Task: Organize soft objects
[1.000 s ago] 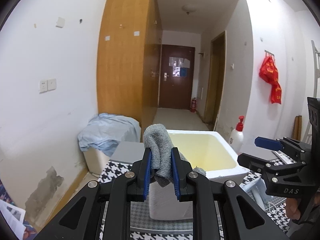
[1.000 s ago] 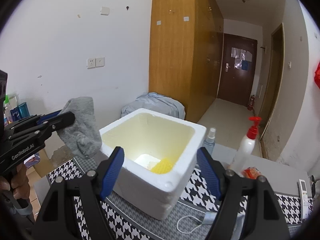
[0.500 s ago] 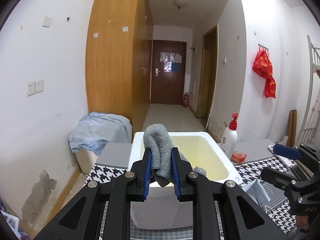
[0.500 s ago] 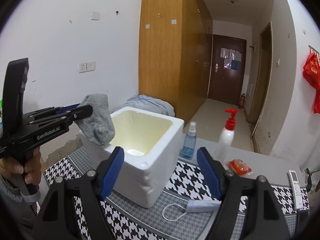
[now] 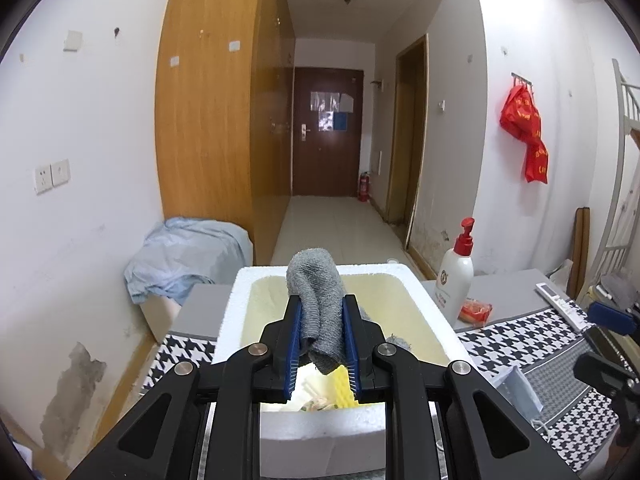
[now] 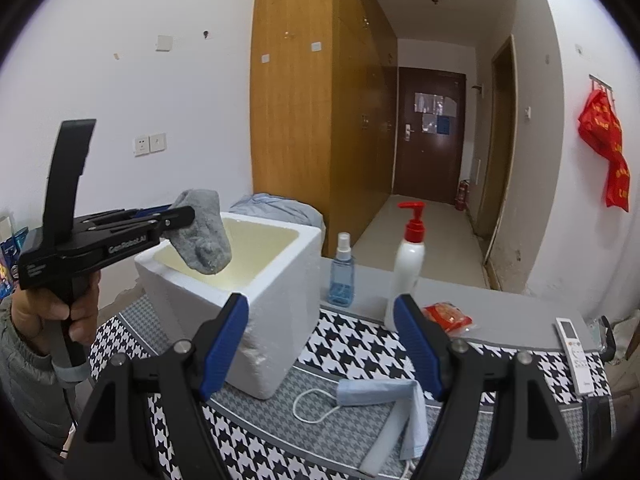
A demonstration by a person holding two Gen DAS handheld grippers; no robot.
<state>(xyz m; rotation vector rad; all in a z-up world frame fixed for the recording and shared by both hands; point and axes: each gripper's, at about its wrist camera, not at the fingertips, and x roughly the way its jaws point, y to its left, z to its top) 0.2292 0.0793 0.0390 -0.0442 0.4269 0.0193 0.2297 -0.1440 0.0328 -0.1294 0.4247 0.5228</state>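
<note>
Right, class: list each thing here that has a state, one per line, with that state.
Left gripper: shut on grey knitted sock, above box.
Right gripper: open, empty.
White foam box: lidless, upright.
Light-blue face mask: lying on houndstooth mat.
White pump bottle: upright.

A white pump bottle with a red top (image 6: 409,264) stands on the grey counter (image 6: 516,312). A small blue spray bottle (image 6: 342,272) stands just beside it. A red snack packet (image 6: 447,315) lies near the pump bottle. A white remote control (image 6: 576,344) lies further right. A red bag (image 5: 525,130) hangs on the wall.
</note>
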